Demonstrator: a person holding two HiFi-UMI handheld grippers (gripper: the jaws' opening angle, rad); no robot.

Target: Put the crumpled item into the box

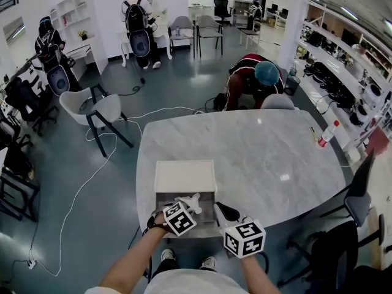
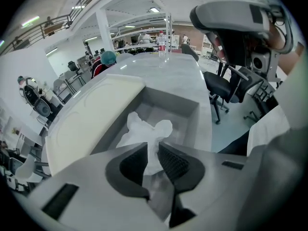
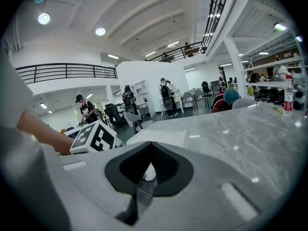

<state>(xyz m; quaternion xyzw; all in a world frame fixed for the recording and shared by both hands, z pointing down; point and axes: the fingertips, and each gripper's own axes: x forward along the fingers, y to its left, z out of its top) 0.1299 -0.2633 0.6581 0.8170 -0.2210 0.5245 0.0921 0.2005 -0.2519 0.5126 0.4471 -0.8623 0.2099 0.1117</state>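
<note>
Box (image 1: 164,199) sits at the near edge of the marble table (image 1: 263,158), lower centre of the head view. Its white lid (image 1: 184,176) is folded back flat on the table just beyond it. Grey interior open upward.

Crumpled white item (image 1: 195,197) is over the box interior, inside the line of its walls. Left gripper view: the item (image 2: 144,129) hangs ahead of the jaws above the grey floor. Whether it touches the floor, cannot tell.

Left gripper (image 1: 191,206): jaws closed on the lower part of the crumpled item, and the upper part sticks out past the tips. Gripper (image 2: 153,150) is angled over the near wall, with the lid (image 2: 91,119) to its left.

Right gripper (image 1: 225,212): just beside the box's right wall, lower centre-right. Right gripper view: jaws (image 3: 149,147) closed, tips touching. A white patch shows through the gap behind the tips; cannot identify it.

Room: bare marble runs from the lid to the far and right edges. The only other object on it is a plastic bottle (image 1: 326,135) at the right edge. A black chair (image 1: 361,188) stands off the table's right side. A person in a teal cap (image 1: 257,78) bends at the far edge. A white chair (image 1: 92,109) stands on the floor at upper left, well apart.
</note>
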